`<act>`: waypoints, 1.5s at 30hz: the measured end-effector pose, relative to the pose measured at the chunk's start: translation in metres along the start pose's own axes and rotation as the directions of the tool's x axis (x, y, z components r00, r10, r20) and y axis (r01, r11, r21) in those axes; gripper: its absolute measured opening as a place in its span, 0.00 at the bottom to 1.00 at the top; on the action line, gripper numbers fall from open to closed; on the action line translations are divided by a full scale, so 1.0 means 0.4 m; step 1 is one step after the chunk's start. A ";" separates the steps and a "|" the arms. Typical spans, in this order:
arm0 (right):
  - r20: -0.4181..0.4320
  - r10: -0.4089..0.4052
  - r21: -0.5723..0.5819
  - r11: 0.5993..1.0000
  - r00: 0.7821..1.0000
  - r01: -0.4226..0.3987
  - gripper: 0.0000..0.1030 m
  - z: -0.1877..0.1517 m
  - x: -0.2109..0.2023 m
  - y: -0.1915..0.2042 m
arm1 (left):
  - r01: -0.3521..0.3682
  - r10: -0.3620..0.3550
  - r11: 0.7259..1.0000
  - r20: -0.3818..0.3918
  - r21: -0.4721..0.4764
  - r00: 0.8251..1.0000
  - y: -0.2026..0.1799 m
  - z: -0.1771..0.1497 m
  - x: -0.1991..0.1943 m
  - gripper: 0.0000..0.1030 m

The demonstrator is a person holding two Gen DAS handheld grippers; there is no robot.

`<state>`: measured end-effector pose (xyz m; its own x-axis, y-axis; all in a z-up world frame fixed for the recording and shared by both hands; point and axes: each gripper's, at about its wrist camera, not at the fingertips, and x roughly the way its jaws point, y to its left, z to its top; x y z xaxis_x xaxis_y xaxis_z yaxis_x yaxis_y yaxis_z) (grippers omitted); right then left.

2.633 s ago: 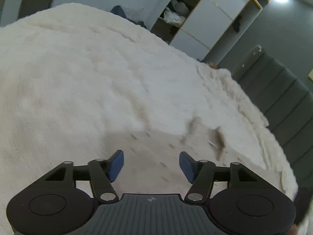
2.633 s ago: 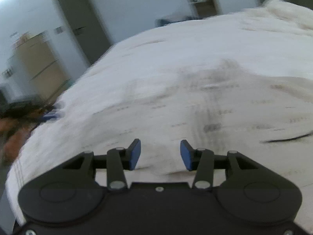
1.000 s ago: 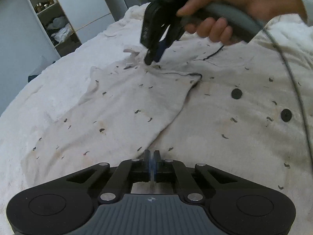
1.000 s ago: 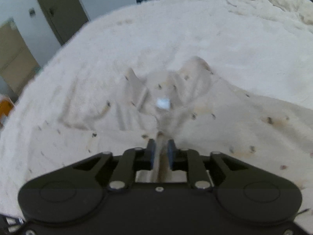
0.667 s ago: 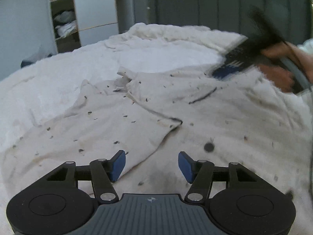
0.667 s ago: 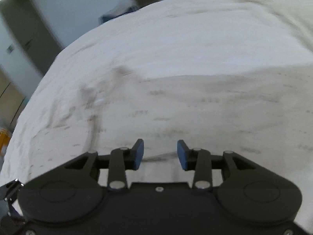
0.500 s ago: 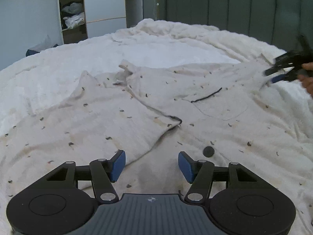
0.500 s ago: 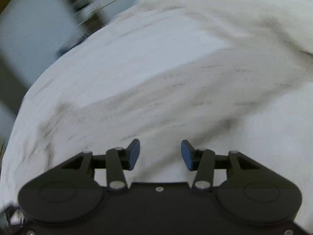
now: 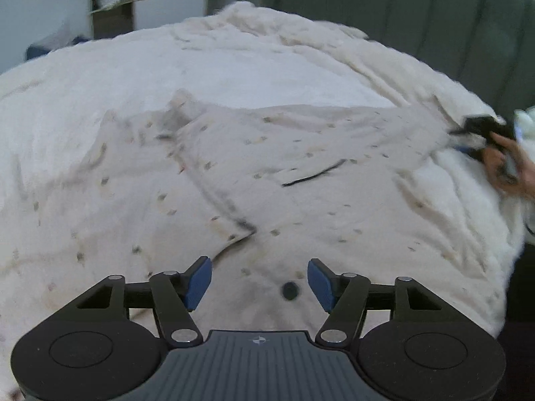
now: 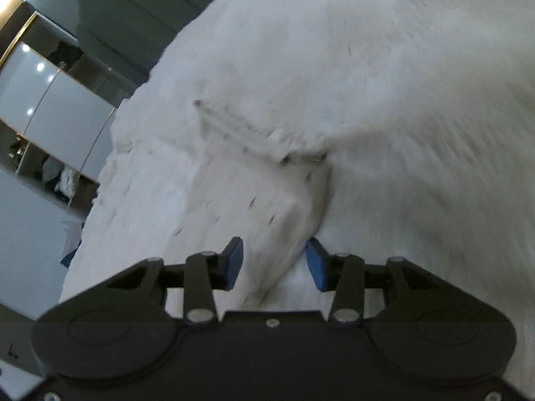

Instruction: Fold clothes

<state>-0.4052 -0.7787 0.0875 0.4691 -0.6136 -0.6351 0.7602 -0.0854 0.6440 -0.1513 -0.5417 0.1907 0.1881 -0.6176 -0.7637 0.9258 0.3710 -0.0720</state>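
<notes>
A cream shirt (image 9: 301, 207) with small dark marks lies spread on the bed, its collar (image 9: 177, 110) at the far left and a dark-trimmed pocket (image 9: 314, 177) in the middle. My left gripper (image 9: 260, 280) hovers open over the shirt's near front, beside a dark button (image 9: 290, 290), and holds nothing. A hand (image 9: 505, 167) holds my right gripper (image 9: 459, 140) at the shirt's far right end. In the right wrist view the right gripper (image 10: 274, 262) is open, and a raised ridge of the shirt's fabric (image 10: 284, 230) lies between its blue fingers (image 10: 234, 260).
A white fluffy blanket (image 9: 234, 67) covers the bed under the shirt. A green padded headboard (image 9: 401, 16) stands behind it. Open shelves with clothes (image 9: 110, 0) and glossy wardrobe doors (image 10: 50, 100) are at the back. The bed drops off at the right edge (image 9: 515, 267).
The right gripper swung from the collar area to the shirt's right end, where cloth now sits between its fingers. The left gripper let go of the shirt about a second ago and has stayed open.
</notes>
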 end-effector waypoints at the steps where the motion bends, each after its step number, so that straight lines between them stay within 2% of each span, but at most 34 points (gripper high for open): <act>1: 0.011 -0.005 0.004 1.000 1.000 0.005 0.05 0.006 0.010 -0.006 | 0.007 -0.007 1.000 -0.010 0.012 1.000 -0.012 0.015 -0.017 0.59; 2: 0.042 0.001 0.015 1.000 0.999 -0.002 0.02 0.027 0.011 -0.016 | 0.018 -0.018 1.000 -0.020 0.015 1.000 -0.024 0.036 -0.044 0.59; 3: 0.107 0.034 0.026 0.999 0.994 -0.037 0.02 0.054 -0.009 -0.018 | 0.027 -0.027 1.000 -0.020 0.011 0.999 -0.030 0.046 -0.061 0.59; 4: 0.113 0.039 0.027 0.999 0.993 -0.042 0.02 0.059 -0.011 -0.020 | 0.034 -0.034 0.999 -0.016 0.006 0.999 -0.035 0.054 -0.076 0.59; 5: 0.156 0.082 0.026 0.996 0.984 -0.087 0.05 0.084 -0.036 -0.018 | 0.032 -0.032 0.999 0.001 0.000 0.999 -0.038 0.056 -0.089 0.61; 6: 0.150 0.067 0.015 0.997 0.986 -0.070 0.10 0.097 -0.038 -0.016 | 0.032 -0.032 0.999 0.019 -0.011 0.999 -0.041 0.056 -0.100 0.63; 9: 0.100 0.038 -0.009 0.999 0.994 -0.037 0.15 0.114 -0.014 -0.028 | 0.050 -0.041 0.993 0.081 -0.106 0.996 -0.033 0.027 -0.100 0.64; 15: 0.107 0.083 0.001 0.996 0.991 -0.084 0.27 0.074 -0.001 -0.032 | 0.078 -0.037 0.970 0.178 -0.229 0.983 -0.006 -0.056 -0.053 0.64; 16: 0.104 0.056 -0.030 0.998 0.993 -0.053 0.26 0.065 0.007 -0.012 | 0.090 -0.042 0.964 0.189 -0.250 0.981 0.004 -0.069 -0.042 0.64; 18: 0.125 0.037 -0.061 0.998 0.991 -0.029 0.02 0.064 -0.005 0.011 | 0.104 -0.044 0.954 0.214 -0.280 0.976 0.026 -0.091 -0.025 0.64; 21: 0.178 0.030 -0.148 0.989 0.984 -0.003 0.01 0.065 -0.057 0.073 | 0.126 -0.024 0.927 0.278 -0.354 0.960 0.094 -0.135 -0.004 0.64; 25: 0.215 0.090 -0.310 0.951 0.972 -0.019 0.00 0.036 -0.165 0.209 | 0.182 0.003 0.858 0.360 -0.480 0.933 0.169 -0.185 -0.004 0.63; 26: 0.211 0.132 -0.365 0.930 0.968 -0.047 0.00 0.008 -0.203 0.279 | 0.191 0.018 0.835 0.373 -0.516 0.928 0.190 -0.196 -0.006 0.63; 29: 0.177 0.268 -0.554 0.823 0.947 -0.129 0.00 -0.139 -0.309 0.498 | 0.160 0.072 0.815 0.372 -0.557 0.926 0.226 -0.193 -0.025 0.62; 32: 0.094 0.368 -0.715 0.671 0.925 -0.195 0.00 -0.335 -0.384 0.685 | 0.154 0.109 0.801 0.394 -0.578 0.913 0.261 -0.189 -0.060 0.62; 34: -0.020 0.384 -0.781 0.571 0.923 -0.255 0.01 -0.509 -0.380 0.755 | 0.172 0.113 0.789 0.414 -0.589 0.903 0.282 -0.195 -0.079 0.62; 35: -0.078 0.386 -0.807 0.517 0.919 -0.286 0.01 -0.597 -0.377 0.790 | 0.158 0.131 0.789 0.413 -0.594 0.901 0.289 -0.199 -0.084 0.62; 37: -0.193 0.378 -0.844 0.406 0.905 -0.350 0.01 -0.773 -0.372 0.859 | 0.129 0.165 0.788 0.408 -0.602 0.898 0.302 -0.207 -0.093 0.62; 39: -0.294 0.298 -0.872 0.306 0.908 -0.383 0.05 -0.968 -0.306 0.863 | 0.096 0.198 0.784 0.393 -0.613 0.898 0.309 -0.217 -0.087 0.62; 40: -0.326 0.233 -0.885 0.266 0.916 -0.382 0.05 -1.056 -0.265 0.846 | 0.079 0.214 0.782 0.386 -0.618 0.897 0.312 -0.222 -0.084 0.62; 41: -0.339 0.194 -0.892 0.243 0.920 -0.380 0.05 -1.100 -0.247 0.835 | 0.066 0.226 0.780 0.378 -0.622 0.898 0.315 -0.226 -0.080 0.63; 43: -0.363 0.079 -0.914 0.165 0.929 -0.371 0.05 -1.205 -0.201 0.782 | 0.068 0.212 0.779 0.365 -0.623 0.907 0.317 -0.234 -0.066 0.62; 44: -0.366 0.086 -0.912 0.167 0.927 -0.376 0.07 -1.206 -0.210 0.771 | 0.068 0.204 0.783 0.359 -0.618 0.911 0.315 -0.235 -0.059 0.62; 45: -0.390 0.125 -0.894 0.187 0.912 -0.407 0.16 -1.171 -0.234 0.749 | 0.064 0.191 0.804 0.359 -0.591 0.914 0.303 -0.226 -0.053 0.62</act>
<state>-0.0106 -0.3791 0.1402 0.6981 -0.2646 -0.6653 0.3528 0.9357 -0.0019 -0.0727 -0.4210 0.1401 0.4658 -0.7424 -0.4814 0.5627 0.6685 -0.4864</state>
